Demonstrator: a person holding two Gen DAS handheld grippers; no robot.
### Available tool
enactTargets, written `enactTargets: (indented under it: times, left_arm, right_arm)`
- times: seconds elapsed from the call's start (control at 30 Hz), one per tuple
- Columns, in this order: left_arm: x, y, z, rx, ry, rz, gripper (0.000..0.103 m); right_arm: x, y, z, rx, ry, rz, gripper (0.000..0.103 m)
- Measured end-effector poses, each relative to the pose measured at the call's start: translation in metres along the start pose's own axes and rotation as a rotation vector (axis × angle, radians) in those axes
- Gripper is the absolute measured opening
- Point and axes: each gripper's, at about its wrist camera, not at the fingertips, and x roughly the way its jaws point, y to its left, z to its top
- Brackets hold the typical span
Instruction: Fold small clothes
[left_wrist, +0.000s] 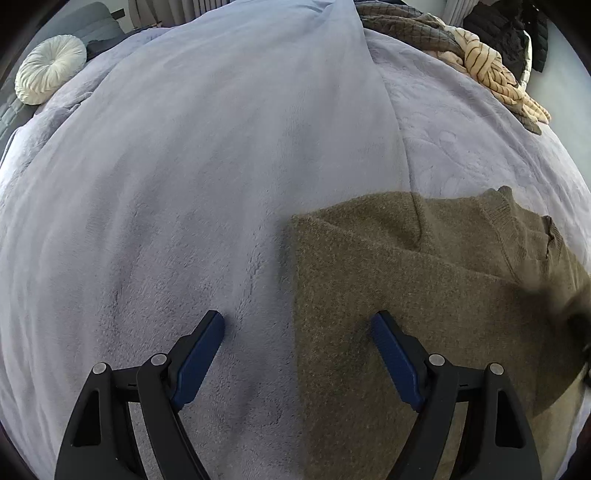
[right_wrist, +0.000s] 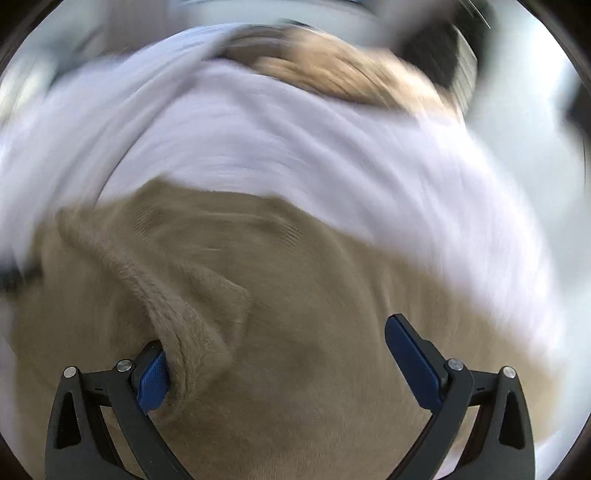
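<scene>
A brown knitted sweater (left_wrist: 424, 295) lies partly folded on the lilac blanket (left_wrist: 203, 184), its ribbed collar at the far right. My left gripper (left_wrist: 298, 319) hangs open over the sweater's left edge, one finger above the blanket and the other above the knit, nothing between the pads. In the blurred right wrist view the sweater (right_wrist: 277, 277) fills the lower half. My right gripper (right_wrist: 275, 336) stands wide open over it. A raised fold of the knit (right_wrist: 177, 325) leans against its left finger and hides part of that pad.
A round white cushion (left_wrist: 50, 68) sits at the bed's far left. A pile of clothes lies at the far right: a beige striped garment (left_wrist: 487, 70), a dark quilted one (left_wrist: 402, 29) and a black jacket (left_wrist: 509, 33). The blanket (right_wrist: 295, 140) stretches beyond the sweater.
</scene>
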Motion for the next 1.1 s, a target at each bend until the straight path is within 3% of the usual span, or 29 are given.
enactTargets:
  times: [0.1, 0.2, 0.27, 0.3, 0.33, 0.37, 0.4, 0.43, 0.47, 0.63, 0.77, 0.9, 0.97, 1.07, 1.1]
  left_arm:
    - [0.002, 0.003, 0.007, 0.001, 0.013, -0.017, 0.083]
    - [0.004, 0.003, 0.013, -0.008, 0.033, -0.041, 0.083]
    - [0.009, -0.006, 0.015, -0.015, 0.037, -0.082, 0.074]
    - [0.007, -0.006, 0.016, -0.017, 0.034, -0.103, 0.052]
    - [0.013, -0.019, 0.019, -0.014, 0.038, -0.13, 0.012]
    - [0.013, -0.019, 0.02, -0.017, 0.052, -0.165, 0.009]
    - [0.009, -0.017, 0.02, -0.026, 0.04, -0.174, 0.009]
    - [0.006, -0.015, 0.02, -0.027, 0.029, -0.185, 0.009]
    - [0.002, -0.011, 0.019, -0.033, 0.015, -0.194, 0.009]
    - [0.001, 0.022, 0.021, -0.094, -0.001, -0.223, 0.009]
    - [0.014, 0.021, 0.019, -0.058, 0.017, -0.191, 0.009]
    - [0.007, 0.023, 0.015, -0.056, 0.003, -0.154, 0.01]
    - [-0.002, 0.029, 0.014, -0.052, -0.002, -0.141, 0.01]
    - [-0.02, 0.032, 0.01, 0.002, -0.035, -0.027, 0.01]
    - [-0.027, 0.033, 0.008, 0.021, -0.041, -0.025, 0.01]
  right_arm:
    - [0.011, -0.078, -0.022, 0.402, 0.089, 0.193, 0.102]
    - [0.013, -0.099, -0.037, 0.526, 0.091, 0.322, 0.102]
    - [0.014, -0.099, -0.038, 0.554, 0.091, 0.374, 0.102]
    - [0.016, -0.099, -0.038, 0.581, 0.096, 0.395, 0.102]
    - [0.017, -0.099, -0.04, 0.612, 0.104, 0.404, 0.1]
    - [0.02, -0.098, -0.04, 0.647, 0.11, 0.411, 0.082]
    - [0.024, -0.1, -0.041, 0.692, 0.126, 0.419, 0.041]
    - [0.027, -0.096, -0.042, 0.707, 0.145, 0.428, 0.019]
    - [0.034, -0.092, -0.04, 0.71, 0.17, 0.468, 0.007]
    - [0.014, -0.064, -0.007, 0.53, 0.061, 0.551, 0.007]
    - [0.029, -0.065, -0.007, 0.55, 0.085, 0.45, 0.007]
    - [0.04, -0.079, -0.037, 0.577, 0.146, 0.334, 0.007]
    - [0.032, -0.087, -0.046, 0.591, 0.142, 0.296, 0.014]
    - [0.013, -0.095, -0.052, 0.563, 0.155, 0.196, 0.016]
    - [0.006, -0.096, -0.053, 0.553, 0.152, 0.179, 0.016]
